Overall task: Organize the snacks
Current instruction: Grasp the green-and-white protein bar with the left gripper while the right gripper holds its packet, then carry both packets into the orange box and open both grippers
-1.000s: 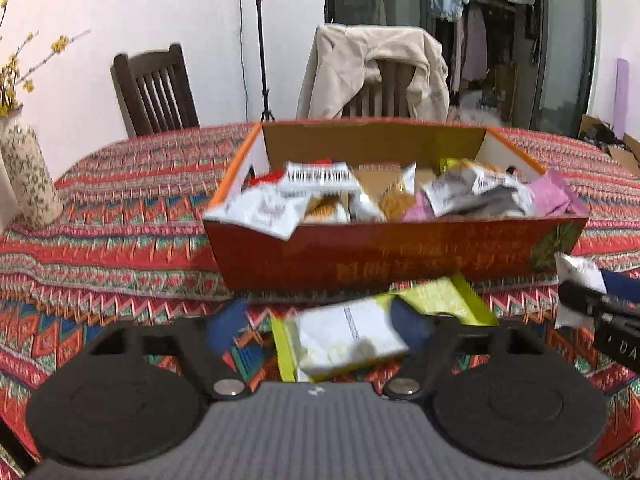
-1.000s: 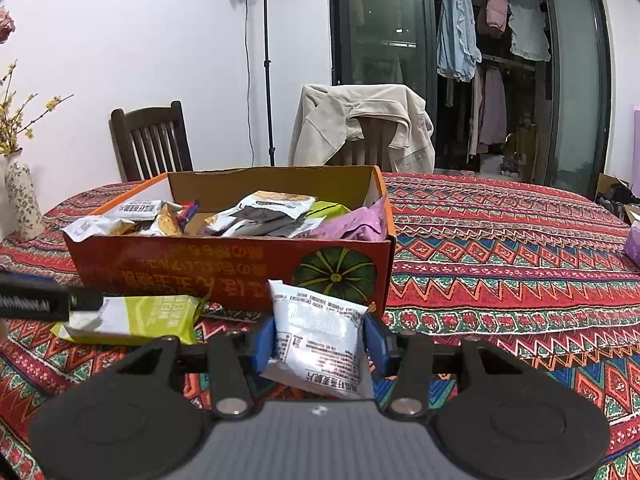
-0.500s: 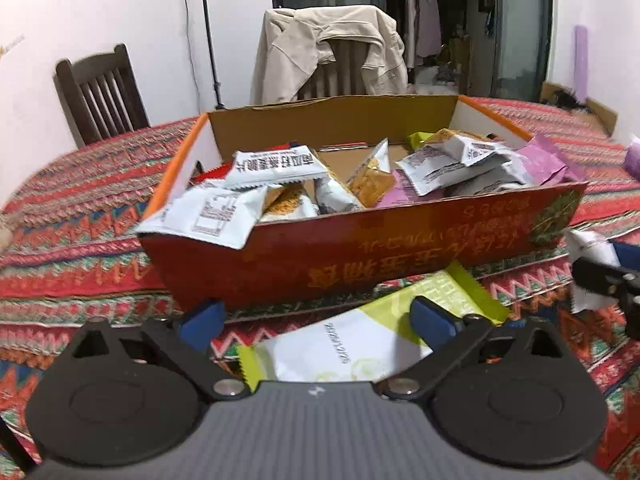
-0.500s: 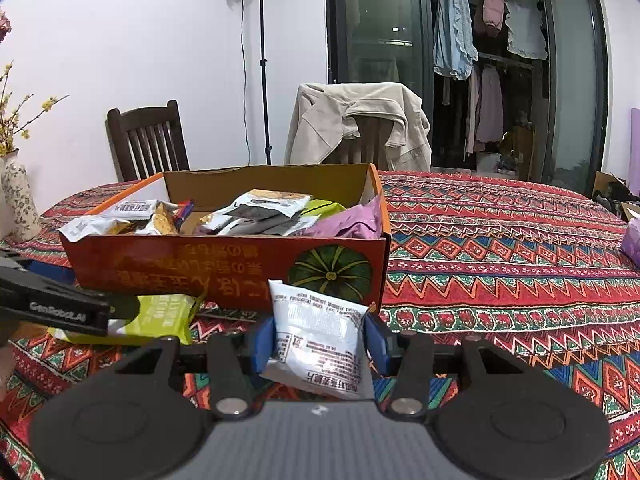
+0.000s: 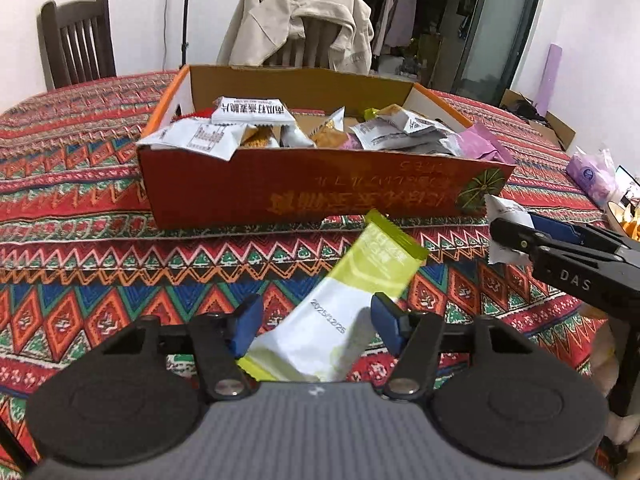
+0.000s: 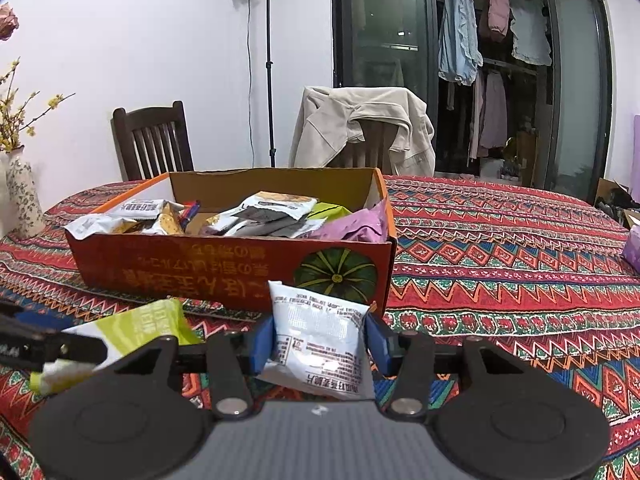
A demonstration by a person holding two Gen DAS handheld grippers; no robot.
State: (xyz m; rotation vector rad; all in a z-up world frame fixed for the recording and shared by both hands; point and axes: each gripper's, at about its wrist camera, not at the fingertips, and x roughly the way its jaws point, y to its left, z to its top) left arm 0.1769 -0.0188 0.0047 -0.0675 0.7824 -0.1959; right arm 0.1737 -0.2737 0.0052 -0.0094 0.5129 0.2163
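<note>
Covering worktop: striped cloth; chairs behind. Closing left hand-held gripper around green packet, pads apart; right hand-held gripper clenching white packet.

The heaped box blocks ahead; tablecloth rightward seems free.

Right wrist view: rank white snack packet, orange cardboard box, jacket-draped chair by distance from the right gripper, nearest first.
1. white snack packet: between the fingers of the right gripper, pads pressing on it.
2. orange cardboard box: just behind the packet, centre-left on the tablecloth, full of snacks.
3. jacket-draped chair: beyond the table's far edge, behind the box.
</note>
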